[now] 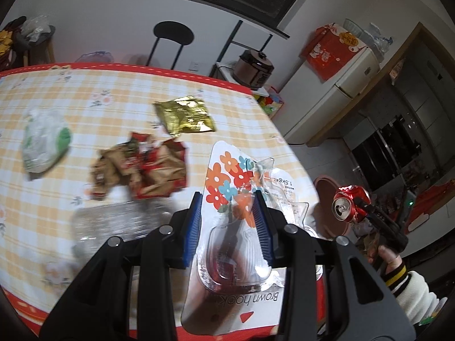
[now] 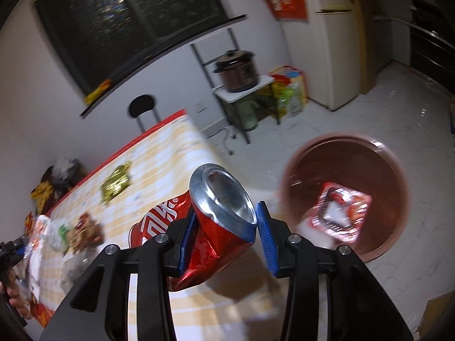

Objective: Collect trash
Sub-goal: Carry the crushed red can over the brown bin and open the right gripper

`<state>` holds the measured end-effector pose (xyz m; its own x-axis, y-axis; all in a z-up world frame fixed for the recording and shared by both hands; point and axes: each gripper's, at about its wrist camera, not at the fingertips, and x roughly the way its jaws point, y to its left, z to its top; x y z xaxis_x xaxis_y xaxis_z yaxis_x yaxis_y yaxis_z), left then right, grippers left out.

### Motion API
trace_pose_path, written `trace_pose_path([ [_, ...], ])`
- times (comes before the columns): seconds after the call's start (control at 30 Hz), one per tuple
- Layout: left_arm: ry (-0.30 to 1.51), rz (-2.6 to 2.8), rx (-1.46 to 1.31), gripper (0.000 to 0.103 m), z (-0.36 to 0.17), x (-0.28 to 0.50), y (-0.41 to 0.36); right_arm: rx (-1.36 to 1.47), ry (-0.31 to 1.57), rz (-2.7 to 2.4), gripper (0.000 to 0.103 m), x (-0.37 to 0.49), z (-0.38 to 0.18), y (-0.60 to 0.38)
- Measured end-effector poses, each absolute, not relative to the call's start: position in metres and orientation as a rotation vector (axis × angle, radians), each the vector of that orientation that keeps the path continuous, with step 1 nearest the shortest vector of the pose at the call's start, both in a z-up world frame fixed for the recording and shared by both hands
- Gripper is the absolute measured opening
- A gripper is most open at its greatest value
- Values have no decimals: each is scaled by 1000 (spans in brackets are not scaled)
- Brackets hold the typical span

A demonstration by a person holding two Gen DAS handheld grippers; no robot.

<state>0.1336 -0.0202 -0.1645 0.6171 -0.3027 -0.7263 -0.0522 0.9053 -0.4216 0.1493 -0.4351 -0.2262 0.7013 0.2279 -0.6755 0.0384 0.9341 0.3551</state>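
Now my right gripper (image 2: 226,237) pinches the crushed can (image 2: 216,213) at its dented waist: light, slick; left gripper (image 1: 227,227) clamps a flimsy blister pack (image 1: 236,213) midway.

The left wrist view looks steeply down, close over the table's (image 1: 142,85) near edge toward its far edge. The right wrist view looks from past the table's (image 2: 170,142) corner toward the bin (image 2: 384,241). Both share the tabletop, cooker shelf and fridge.

A cooker (image 2: 236,69) sits on a rack beside the fridge (image 2: 335,37).
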Motion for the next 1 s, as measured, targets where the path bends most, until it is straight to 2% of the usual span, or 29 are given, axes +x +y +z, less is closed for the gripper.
trace_pose_path([
  [0.27,904,-184,-417,38,-168,165,-85,328,828,-37,41,179,-243,-524],
  [0.53,926,-210,-392,38,-174,184,-122,329,876,-108,42,195,-258,-565],
  [0.77,935,-231,-381,38,-176,192,-138,307,865,-131,67,192,-254,-571],
  [0.9,938,-252,-376,38,-177,197,-147,305,847,-135,74,187,-245,-571],
  [1.0,940,-268,-368,38,-177,201,-153,295,836,-129,91,184,-237,-570],
])
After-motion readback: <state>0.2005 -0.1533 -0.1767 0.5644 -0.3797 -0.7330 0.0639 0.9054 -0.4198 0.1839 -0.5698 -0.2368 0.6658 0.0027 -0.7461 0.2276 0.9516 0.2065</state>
